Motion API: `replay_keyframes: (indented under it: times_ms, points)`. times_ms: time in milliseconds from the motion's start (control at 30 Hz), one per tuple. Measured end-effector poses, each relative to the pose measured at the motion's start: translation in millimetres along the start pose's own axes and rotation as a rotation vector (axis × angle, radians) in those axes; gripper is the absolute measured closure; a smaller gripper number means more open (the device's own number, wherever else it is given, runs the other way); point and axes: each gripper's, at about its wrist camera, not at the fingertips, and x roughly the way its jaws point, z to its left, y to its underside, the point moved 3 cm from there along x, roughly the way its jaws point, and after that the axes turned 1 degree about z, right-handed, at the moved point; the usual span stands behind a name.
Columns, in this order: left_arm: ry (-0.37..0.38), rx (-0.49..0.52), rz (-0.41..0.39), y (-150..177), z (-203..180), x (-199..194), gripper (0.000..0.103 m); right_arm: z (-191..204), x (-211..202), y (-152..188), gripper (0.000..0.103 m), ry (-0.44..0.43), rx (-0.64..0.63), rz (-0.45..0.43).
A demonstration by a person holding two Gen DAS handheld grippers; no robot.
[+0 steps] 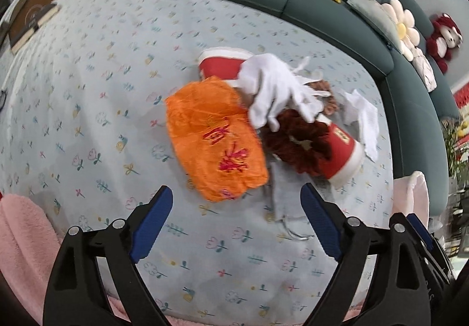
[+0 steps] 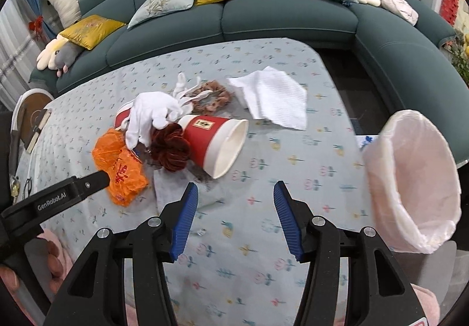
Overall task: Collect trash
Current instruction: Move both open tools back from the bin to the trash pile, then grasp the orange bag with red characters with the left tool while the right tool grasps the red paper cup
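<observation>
Both grippers (image 1: 236, 219) (image 2: 234, 208) agape; trash pile (image 2: 176, 132) mid-table.

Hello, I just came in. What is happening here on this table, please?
A person with two handheld grippers is collecting trash. Both the left gripper and right gripper are open and empty above the table. The orange bag, red paper cup and white glove lie uncollected; the lined bin waits right.

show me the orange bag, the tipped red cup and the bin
orange bag (image 1: 215, 141): left wrist view, middle of the crinkled plastic
tipped red cup (image 2: 212, 139): right wrist view, red side wall
bin (image 2: 378, 179): right wrist view, outer wall with liner
</observation>
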Motion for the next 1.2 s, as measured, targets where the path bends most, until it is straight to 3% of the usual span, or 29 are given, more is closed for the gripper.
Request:
replay_keyframes:
  times_ms: [400,700,767,900,1067,1200]
  points:
    - [0.033,-0.095,0.108,-13.2,20.0,47.9,0.018,22.5,55.6,-13.4,0.051,0.005,-0.019,0.067]
    - [0.048,-0.102,0.133,-21.4,16.1,68.1,0.021,26.1,86.4,-20.2,0.053,0.001,-0.02,0.101]
    - [0.053,-0.087,0.137,-21.4,12.9,70.7,0.031,26.7,90.8,-20.5,0.057,-0.002,-0.023,0.106]
    - [0.06,-0.073,0.148,-19.2,7.6,75.3,0.045,29.1,98.7,-17.9,0.081,-0.014,-0.03,0.129]
    - [0.073,-0.034,0.145,-17.7,-4.2,73.2,0.067,32.2,97.5,-13.6,0.092,-0.052,-0.033,0.133]
    - [0.076,-0.003,0.13,-15.1,-16.9,65.0,0.074,35.9,88.0,-13.1,0.098,-0.067,-0.044,0.119]
